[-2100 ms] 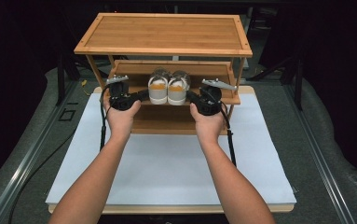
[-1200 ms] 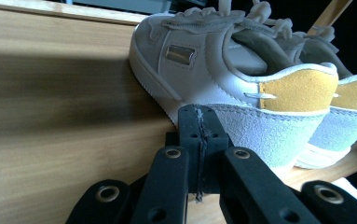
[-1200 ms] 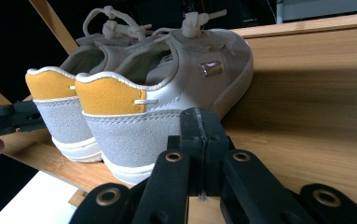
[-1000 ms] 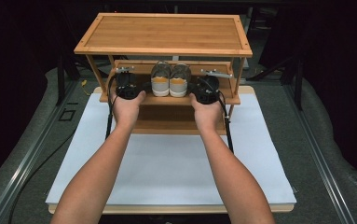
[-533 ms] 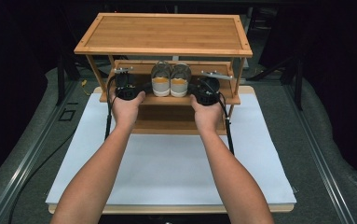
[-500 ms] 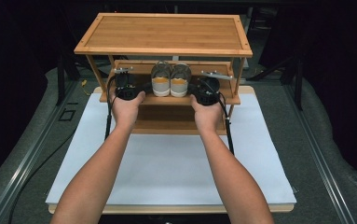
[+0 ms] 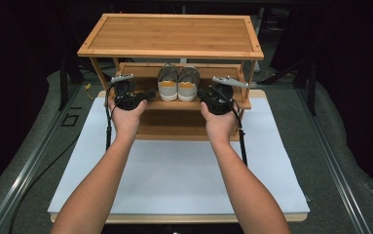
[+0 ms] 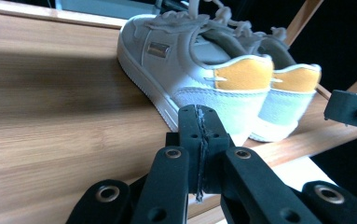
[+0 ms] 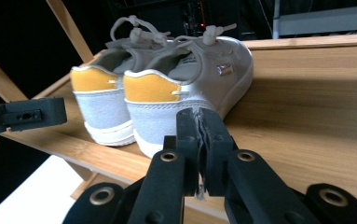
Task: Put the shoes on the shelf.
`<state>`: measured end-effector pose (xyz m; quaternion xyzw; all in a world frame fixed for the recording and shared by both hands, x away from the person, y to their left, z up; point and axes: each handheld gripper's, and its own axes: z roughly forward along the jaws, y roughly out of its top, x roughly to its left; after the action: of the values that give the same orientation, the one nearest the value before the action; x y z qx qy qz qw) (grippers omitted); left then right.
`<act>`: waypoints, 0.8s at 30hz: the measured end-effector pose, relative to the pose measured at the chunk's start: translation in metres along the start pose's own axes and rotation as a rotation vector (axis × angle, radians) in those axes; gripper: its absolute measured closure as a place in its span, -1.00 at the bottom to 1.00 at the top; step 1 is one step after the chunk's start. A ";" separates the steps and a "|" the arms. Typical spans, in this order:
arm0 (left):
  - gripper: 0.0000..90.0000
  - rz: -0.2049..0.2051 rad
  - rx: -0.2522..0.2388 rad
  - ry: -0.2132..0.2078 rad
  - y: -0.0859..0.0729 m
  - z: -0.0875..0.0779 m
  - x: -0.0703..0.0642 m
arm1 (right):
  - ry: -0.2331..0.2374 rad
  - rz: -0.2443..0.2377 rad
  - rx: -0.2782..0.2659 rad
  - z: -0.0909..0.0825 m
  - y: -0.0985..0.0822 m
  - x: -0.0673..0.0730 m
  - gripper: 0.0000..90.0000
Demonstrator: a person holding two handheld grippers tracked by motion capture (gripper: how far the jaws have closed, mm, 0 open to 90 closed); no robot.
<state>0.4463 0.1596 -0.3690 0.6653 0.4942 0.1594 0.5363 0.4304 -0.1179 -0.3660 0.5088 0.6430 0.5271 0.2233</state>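
High view: pair of grey low-top sneakers w/ orange heel tabs (image 7: pixel 177 84) sits on middle shelf of bamboo two-tier rack (image 7: pixel 172 34), heels outward. Left gripper (image 7: pixel 151 92) & right gripper (image 7: pixel 201 93) flank it, jaws pressed together, empty.

Light falls from above onto the middle of the high view: the rack (image 7: pixel 172 34) top and the white board (image 7: pixel 174 170) are bright and evenly lit, while everything around them sinks into near black. The top throws a soft shadow over the shelf and the shoes (image 7: pixel 177 84) below it. That picture is slightly soft but not blurred. In the left gripper view the shelf (image 8: pixel 59 116) wood is streaked with blur and crossed by a dark shadow band; the jaws at the bottom are fairly sharp, the shoes (image 8: pixel 213 79) a little soft. In the right gripper view the shoes (image 9: pixel 167 93) are clearer, the wood smooth and pale with mild glare, the background dark.
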 end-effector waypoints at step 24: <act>0.99 0.150 0.023 -0.063 -0.028 -0.050 -0.022 | 0.092 -0.053 0.018 -0.047 -0.029 0.009 0.88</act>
<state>0.3854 0.1675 -0.3674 0.7113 0.4275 0.1726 0.5306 0.3760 -0.1288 -0.3742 0.4690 0.6705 0.5379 0.2028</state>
